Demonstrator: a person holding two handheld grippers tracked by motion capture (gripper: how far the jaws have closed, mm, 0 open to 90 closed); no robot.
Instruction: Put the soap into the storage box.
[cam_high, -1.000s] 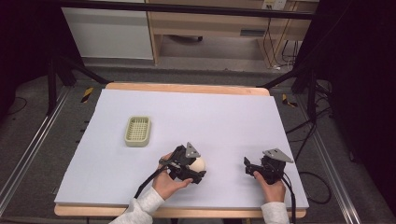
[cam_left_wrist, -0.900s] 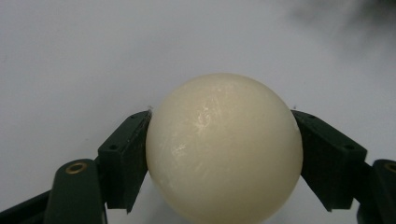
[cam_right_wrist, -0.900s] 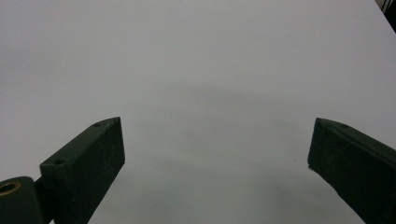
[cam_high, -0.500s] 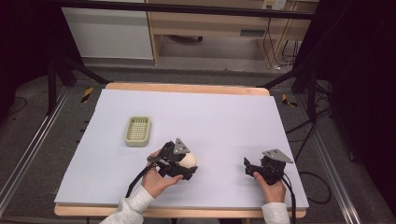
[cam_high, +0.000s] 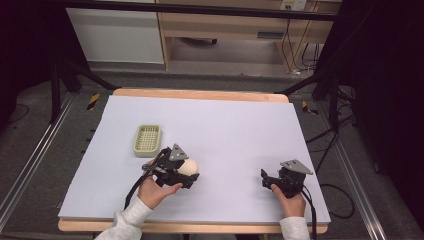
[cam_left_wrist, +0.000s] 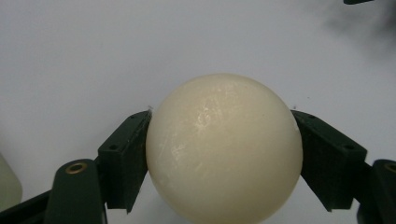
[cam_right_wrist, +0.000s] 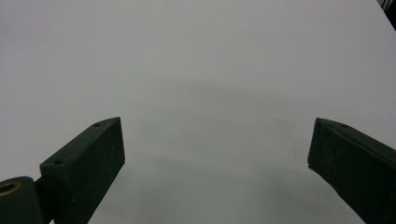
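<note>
One container on desk (cam_high: 240, 125): small pale-green slotted basket (cam_high: 147, 139), left of centre, nothing visible inside. Left gripper (cam_high: 187, 172) clamped on cream ball (cam_high: 189, 166); in left gripper view both black pads press ball (cam_left_wrist: 224, 149) at its widest. Ball sits just right of and nearer than basket, outside it; contact with desk unclear. Right gripper (cam_high: 264, 179) low over bare desk near right front, well apart from ball, jaws wide, nothing between.

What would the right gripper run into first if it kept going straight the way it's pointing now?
Probably nothing: the open right gripper faces bare white table sheet. In the high view it points left, roughly toward the cream ball, though alignment is unclear.
</note>
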